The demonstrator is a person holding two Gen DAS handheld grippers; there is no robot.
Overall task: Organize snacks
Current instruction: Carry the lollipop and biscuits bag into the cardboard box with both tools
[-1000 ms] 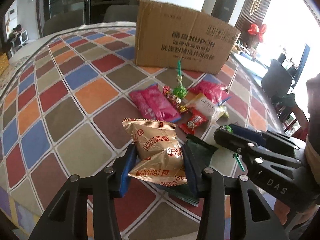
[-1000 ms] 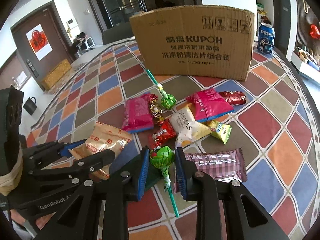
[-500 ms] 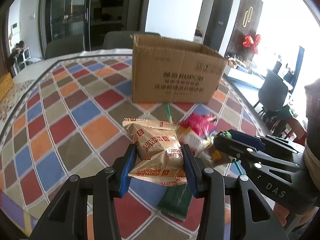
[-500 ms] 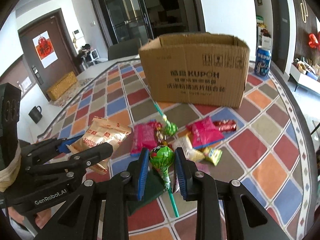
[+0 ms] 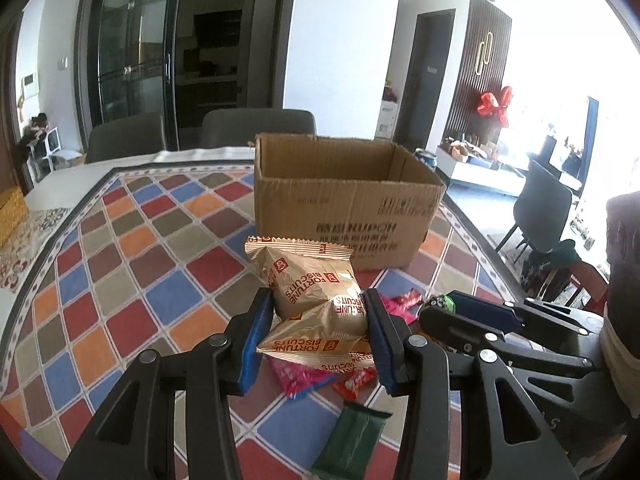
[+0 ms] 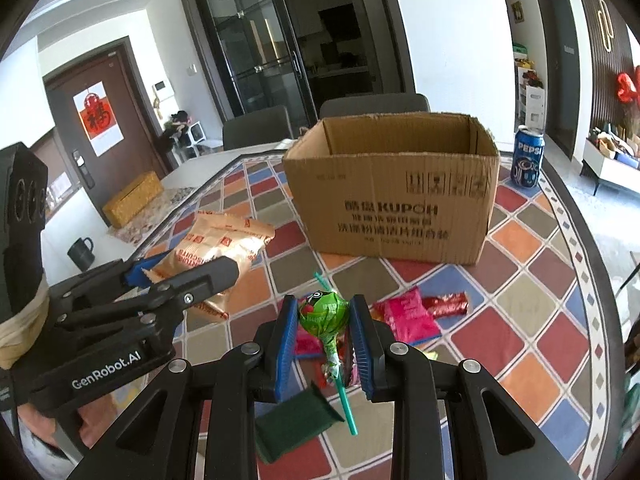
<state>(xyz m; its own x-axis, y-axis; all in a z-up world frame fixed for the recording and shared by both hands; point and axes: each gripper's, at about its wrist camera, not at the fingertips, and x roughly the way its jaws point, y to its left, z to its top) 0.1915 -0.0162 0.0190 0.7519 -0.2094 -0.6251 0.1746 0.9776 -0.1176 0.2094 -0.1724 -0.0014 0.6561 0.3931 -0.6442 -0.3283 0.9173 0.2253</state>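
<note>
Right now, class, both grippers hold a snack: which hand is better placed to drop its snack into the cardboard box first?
Marginally the left gripper: its biscuit packet lines up with the box.

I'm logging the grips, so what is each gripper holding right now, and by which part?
Left gripper: gold biscuit packet, pinched across its middle. Right gripper: green lollipop, clamped on its wrapped head, stick hanging below.
</note>
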